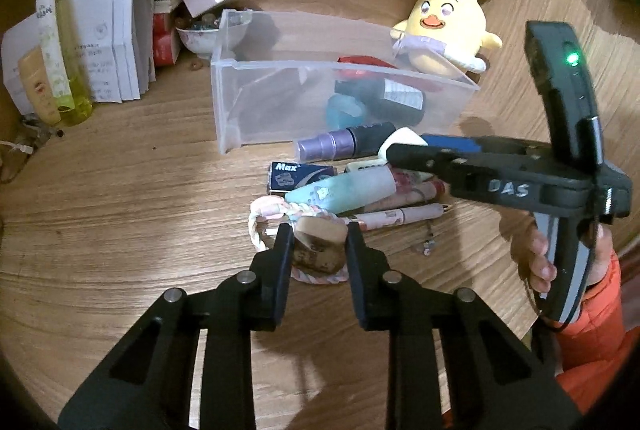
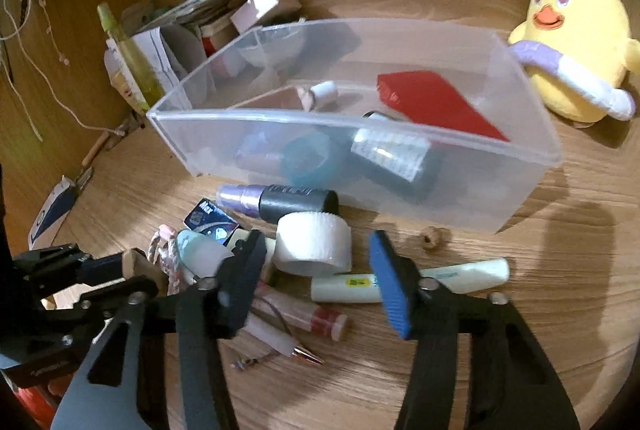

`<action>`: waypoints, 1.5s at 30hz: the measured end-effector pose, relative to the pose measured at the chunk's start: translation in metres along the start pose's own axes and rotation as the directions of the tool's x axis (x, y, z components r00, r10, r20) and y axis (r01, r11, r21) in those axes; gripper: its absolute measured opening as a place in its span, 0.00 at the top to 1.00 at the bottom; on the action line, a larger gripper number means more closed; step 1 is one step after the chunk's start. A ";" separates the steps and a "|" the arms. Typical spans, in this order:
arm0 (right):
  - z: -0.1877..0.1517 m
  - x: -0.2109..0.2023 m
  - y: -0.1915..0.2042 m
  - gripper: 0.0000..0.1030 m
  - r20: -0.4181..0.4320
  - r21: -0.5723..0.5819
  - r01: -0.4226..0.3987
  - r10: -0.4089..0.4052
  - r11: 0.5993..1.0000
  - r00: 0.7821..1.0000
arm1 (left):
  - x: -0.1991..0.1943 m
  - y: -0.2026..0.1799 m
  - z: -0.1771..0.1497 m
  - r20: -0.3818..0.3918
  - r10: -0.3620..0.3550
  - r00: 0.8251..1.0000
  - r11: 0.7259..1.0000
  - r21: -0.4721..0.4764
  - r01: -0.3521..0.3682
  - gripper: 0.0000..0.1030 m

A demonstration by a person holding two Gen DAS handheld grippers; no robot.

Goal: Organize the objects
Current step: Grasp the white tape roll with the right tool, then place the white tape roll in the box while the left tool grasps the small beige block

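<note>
A clear plastic bin (image 1: 240, 98) (image 2: 520, 166) stands on the wooden desk and holds a red box (image 2: 436, 102), a dark bottle (image 2: 392, 154) and a teal item (image 2: 308, 158). In front of it lies a pile: a purple spray bottle (image 1: 344, 144) (image 2: 280, 200), a white tape roll (image 2: 314, 244), a Max staple box (image 1: 298, 176), tubes and pens. My left gripper (image 1: 318, 242) is shut on a beige wooden block (image 1: 320, 248) over a braided cord (image 1: 260, 226). My right gripper (image 2: 320, 270) is open above the tape roll.
A yellow chick plush (image 1: 444, 26) (image 2: 576, 42) sits right of the bin. Papers, boxes, a bowl (image 1: 208, 34) and a green bottle (image 1: 66, 42) crowd the back left. A small wooden bead (image 2: 430, 239) lies before the bin.
</note>
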State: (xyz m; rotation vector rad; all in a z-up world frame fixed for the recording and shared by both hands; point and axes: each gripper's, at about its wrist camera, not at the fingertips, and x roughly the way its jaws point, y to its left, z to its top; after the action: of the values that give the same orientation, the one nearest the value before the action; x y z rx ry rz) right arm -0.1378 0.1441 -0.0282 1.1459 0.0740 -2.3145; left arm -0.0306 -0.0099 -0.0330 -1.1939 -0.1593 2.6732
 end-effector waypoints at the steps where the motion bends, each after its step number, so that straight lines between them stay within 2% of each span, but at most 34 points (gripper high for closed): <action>1: 0.000 0.002 0.001 0.64 -0.006 -0.003 -0.006 0.006 1.000 1.000 | -0.001 0.000 0.000 0.004 0.000 1.000 1.000 -0.002 0.000 0.75; 16: 0.002 -0.033 -0.001 0.65 0.105 0.002 0.005 -0.005 1.000 0.994 | -0.023 0.006 0.025 0.094 -0.010 0.996 0.998 -0.062 0.015 0.75; 29: 0.016 -0.075 -0.011 0.65 0.217 0.019 0.029 -0.032 0.999 0.976 | -0.032 0.012 0.059 0.176 0.000 0.984 0.997 -0.079 0.014 0.75; 45: 0.043 -0.088 -0.022 0.65 0.294 0.016 0.047 -0.050 0.999 0.954 | -0.018 0.012 0.099 0.211 0.031 0.977 0.997 -0.072 -0.016 0.75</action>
State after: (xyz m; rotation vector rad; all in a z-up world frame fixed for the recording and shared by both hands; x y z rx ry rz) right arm -0.1375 0.1906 0.0611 0.7984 -0.0195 -2.5054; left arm -0.0942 -0.0269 0.0440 -0.9307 -0.2756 2.8333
